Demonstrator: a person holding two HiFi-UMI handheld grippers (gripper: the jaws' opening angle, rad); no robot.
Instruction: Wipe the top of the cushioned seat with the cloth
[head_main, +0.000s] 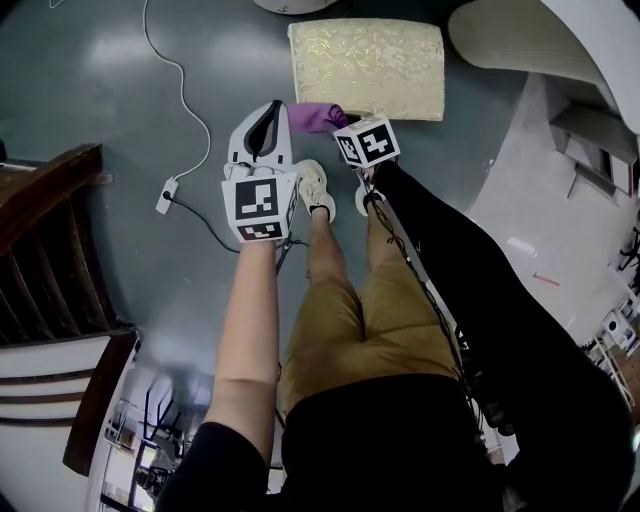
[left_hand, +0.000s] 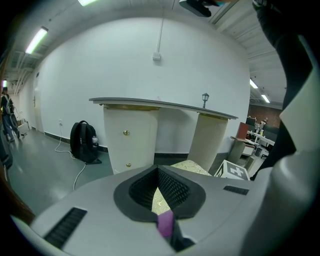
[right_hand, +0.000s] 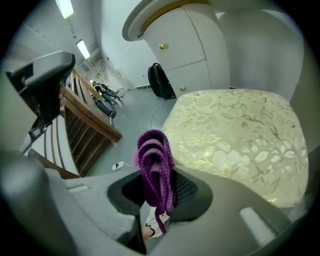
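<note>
The cushioned seat (head_main: 366, 66) has a cream and gold leaf pattern and stands on the grey floor just ahead of me. A purple knitted cloth (head_main: 318, 117) hangs off the seat's near left corner, with my right gripper (head_main: 338, 122) shut on it. In the right gripper view the cloth (right_hand: 155, 165) stands bunched up between the jaws of my right gripper (right_hand: 159, 195), and the seat (right_hand: 235, 135) lies close beyond. My left gripper (head_main: 270, 112) hovers left of the cloth, jaws together and empty. In its own view the left gripper (left_hand: 160, 192) points at the seat (left_hand: 187, 166).
A white cable with a plug (head_main: 166, 192) runs across the floor at the left. Dark wooden stairs (head_main: 50, 230) lie far left. A curved white counter (head_main: 540, 40) stands right of the seat. A black backpack (left_hand: 84, 142) leans by a cream cabinet (left_hand: 131, 142). My shoes (head_main: 316, 188) are below the grippers.
</note>
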